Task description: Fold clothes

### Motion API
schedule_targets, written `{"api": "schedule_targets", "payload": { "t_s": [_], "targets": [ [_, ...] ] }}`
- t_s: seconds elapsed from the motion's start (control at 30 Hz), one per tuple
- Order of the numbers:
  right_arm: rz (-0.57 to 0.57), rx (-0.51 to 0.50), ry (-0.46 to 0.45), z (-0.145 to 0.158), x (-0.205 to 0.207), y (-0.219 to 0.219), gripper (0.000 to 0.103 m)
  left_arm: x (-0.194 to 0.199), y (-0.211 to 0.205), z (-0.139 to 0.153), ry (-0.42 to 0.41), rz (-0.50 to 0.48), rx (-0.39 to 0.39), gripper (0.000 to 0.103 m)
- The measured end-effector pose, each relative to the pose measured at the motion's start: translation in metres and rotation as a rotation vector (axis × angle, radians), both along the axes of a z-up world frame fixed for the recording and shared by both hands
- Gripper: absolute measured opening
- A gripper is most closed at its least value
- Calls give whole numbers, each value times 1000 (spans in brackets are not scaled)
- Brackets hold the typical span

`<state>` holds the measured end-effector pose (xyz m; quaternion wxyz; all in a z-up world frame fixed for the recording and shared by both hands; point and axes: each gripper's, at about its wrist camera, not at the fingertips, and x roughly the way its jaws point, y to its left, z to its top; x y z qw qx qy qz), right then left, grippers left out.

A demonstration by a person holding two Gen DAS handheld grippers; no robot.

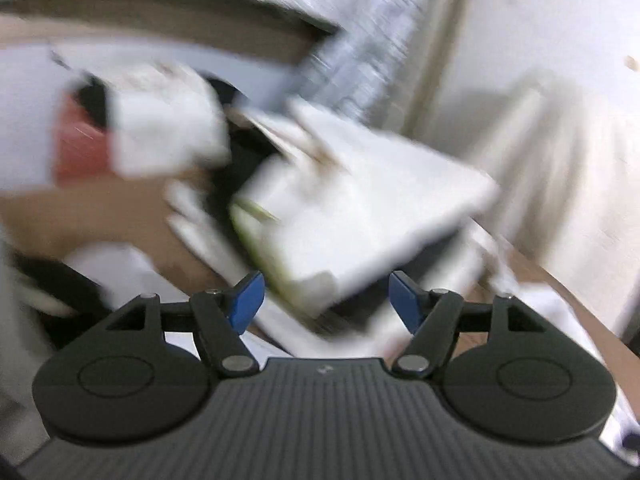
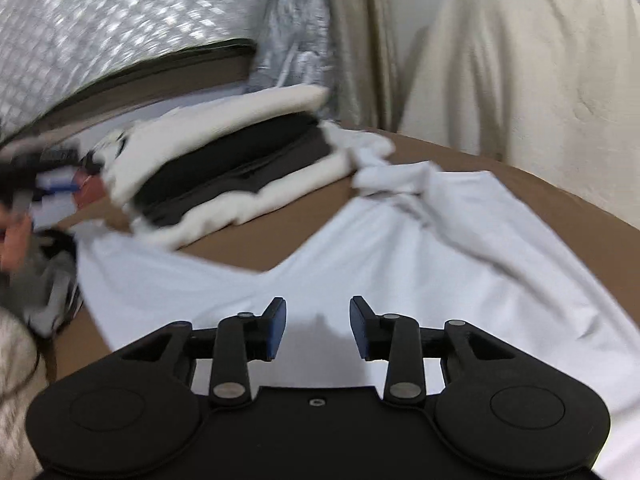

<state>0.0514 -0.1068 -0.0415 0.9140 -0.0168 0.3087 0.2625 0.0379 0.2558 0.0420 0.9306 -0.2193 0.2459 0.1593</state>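
A pale, white-blue garment lies spread and wrinkled on the brown table. Behind it sits a stack of folded clothes, white layers with a dark one between. My right gripper hangs just over the garment's near part, open, nothing between its blue pads. The left wrist view is blurred: my left gripper stands open above the folded white stack, with no cloth in its jaws.
A silvery quilted wall covering and a cream cloth drape stand behind the table. At the far left a hand and the other gripper show. More white and red items lie blurred at the left.
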Motion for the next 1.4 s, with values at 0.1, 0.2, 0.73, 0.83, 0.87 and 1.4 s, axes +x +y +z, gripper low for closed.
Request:
{"api": "schedule_targets", "payload": {
  "t_s": [0.1,0.2,0.73,0.83,0.87,1.4],
  "targets": [
    [-29,97,87,18,48,-43,44,26,-37,-11,98,-180,77,68],
    [-59,170,150,23,85,-81,54,43,-65,-20,145,-288,120,68],
    [-233,227,359,-28,337,-134,64,161,-148,-67,161,-433,245,68],
    [-228,148,364,-43,377,-113,64,165,-133,-81,196,-432,195,68],
    [-226,102,356,-49,388,-105,65,167,-128,-84,209,-418,174,68],
    [-211,-333,-96,-23,362,-91,6,163,-158,-84,114,-672,162,69]
  ]
}}
